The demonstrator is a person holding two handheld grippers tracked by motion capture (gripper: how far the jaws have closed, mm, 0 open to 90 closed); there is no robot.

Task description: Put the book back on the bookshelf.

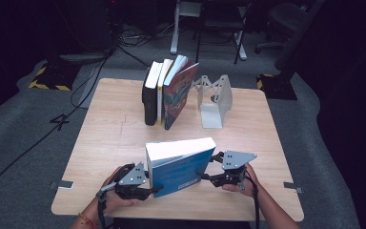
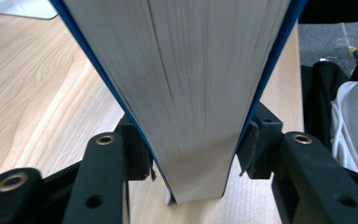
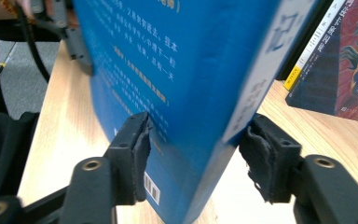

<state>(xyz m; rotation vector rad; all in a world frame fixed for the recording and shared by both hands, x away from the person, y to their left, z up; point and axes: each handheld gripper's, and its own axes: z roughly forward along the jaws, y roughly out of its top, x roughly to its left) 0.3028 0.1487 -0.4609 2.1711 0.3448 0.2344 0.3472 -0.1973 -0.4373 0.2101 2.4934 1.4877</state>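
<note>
Blue book (image 1: 181,167) upright on surface (image 1: 109,143), clamped between both claws. Left claw (image 1: 153,190) pinches its page edge; right claw (image 1: 202,175) grips spine end, pads pressing covers. Book row (image 1: 167,93), white bookend (image 1: 214,100) well beyond claws.

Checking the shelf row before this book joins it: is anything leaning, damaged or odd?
Yes. The red book at the right end of the standing row leans left against its neighbours, with a gap to the white bookend. The right tool's pads look frayed.
</note>
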